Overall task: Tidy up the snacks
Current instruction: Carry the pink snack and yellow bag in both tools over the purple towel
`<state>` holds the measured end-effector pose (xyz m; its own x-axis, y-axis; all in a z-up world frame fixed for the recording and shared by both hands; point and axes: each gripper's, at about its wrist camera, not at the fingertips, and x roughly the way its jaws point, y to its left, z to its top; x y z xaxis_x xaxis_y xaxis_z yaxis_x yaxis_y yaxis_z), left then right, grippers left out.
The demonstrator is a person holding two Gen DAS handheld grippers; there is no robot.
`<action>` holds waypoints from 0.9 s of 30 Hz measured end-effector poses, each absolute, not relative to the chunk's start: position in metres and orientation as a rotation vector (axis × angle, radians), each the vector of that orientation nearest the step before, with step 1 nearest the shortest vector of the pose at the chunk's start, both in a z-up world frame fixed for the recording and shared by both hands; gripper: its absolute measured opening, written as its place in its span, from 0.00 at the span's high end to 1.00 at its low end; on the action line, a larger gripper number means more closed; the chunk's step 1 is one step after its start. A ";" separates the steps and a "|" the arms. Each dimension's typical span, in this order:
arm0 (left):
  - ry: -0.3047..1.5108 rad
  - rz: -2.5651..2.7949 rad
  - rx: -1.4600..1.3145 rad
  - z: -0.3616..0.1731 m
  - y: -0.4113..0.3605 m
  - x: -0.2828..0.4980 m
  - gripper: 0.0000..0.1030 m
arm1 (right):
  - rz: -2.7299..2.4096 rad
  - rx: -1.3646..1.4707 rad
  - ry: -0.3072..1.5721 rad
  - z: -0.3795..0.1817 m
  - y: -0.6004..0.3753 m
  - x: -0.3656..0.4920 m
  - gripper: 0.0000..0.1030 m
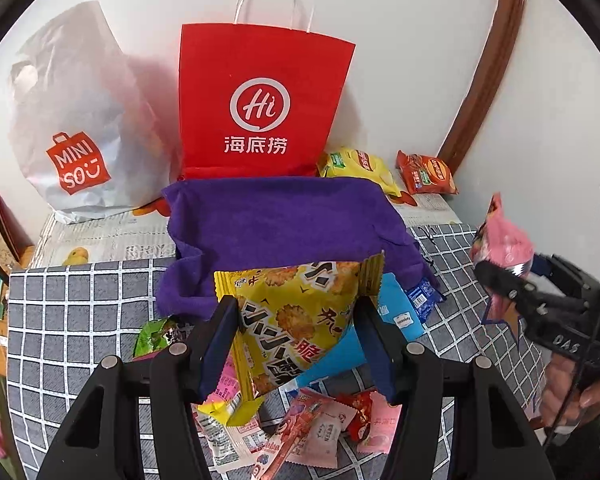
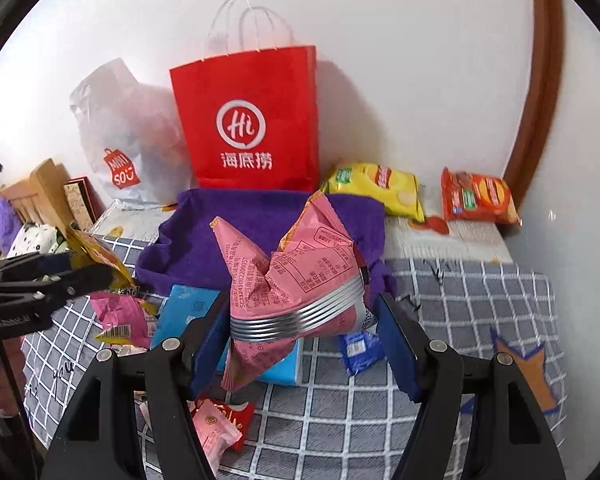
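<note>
The left gripper (image 1: 296, 344) is holding a yellow snack packet (image 1: 296, 320) between its fingers (image 1: 220, 344), which are pressing on the packet's two sides and keeping it lifted above the table (image 1: 80, 308). In the right wrist view this same gripper (image 2: 96, 276) is showing at the left edge with the yellow packet (image 2: 100, 256) sticking out of its tips.

The right gripper (image 2: 304, 336) is clamping a pink snack packet (image 2: 300, 276) with silver stripes, its fingers (image 2: 396, 344) squeezing the packet at the lower part so the top is puffing up and folding over. From the left wrist view the right gripper (image 1: 504, 284) is appearing at the right, with the pink packet (image 1: 504, 240) standing above its tips and a hand (image 1: 572, 396) wrapping around the handle.

Both packets are hanging over the near edge of a purple cloth (image 1: 284, 220) that is lying on the checked tablecloth. Behind the cloth a red paper bag (image 1: 260, 100) is standing upright against the wall, with a white plastic bag (image 1: 80, 120) beside it on the left. To the right of the red bag a yellow chip bag (image 2: 380, 188) and an orange chip bag (image 2: 476, 196) are lying near the wall. Under the grippers a blue packet (image 2: 188, 312) and a heap of small pink and red wrappers (image 1: 324, 428) are lying loose on the table.
</note>
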<state>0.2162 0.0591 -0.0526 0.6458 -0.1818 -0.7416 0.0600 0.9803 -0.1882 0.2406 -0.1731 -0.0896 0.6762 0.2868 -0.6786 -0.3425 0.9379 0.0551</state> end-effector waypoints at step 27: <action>0.847 -0.041 -0.157 -0.052 0.107 0.323 0.44 | 0.358 -0.098 0.712 -0.083 -0.109 0.361 0.32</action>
<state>0.3227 0.1070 -0.0517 0.6624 -0.0984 -0.7427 -0.0261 0.9877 -0.1541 0.3612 -0.1094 -0.0831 0.6991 0.2874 -0.6548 -0.3536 0.9348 0.0328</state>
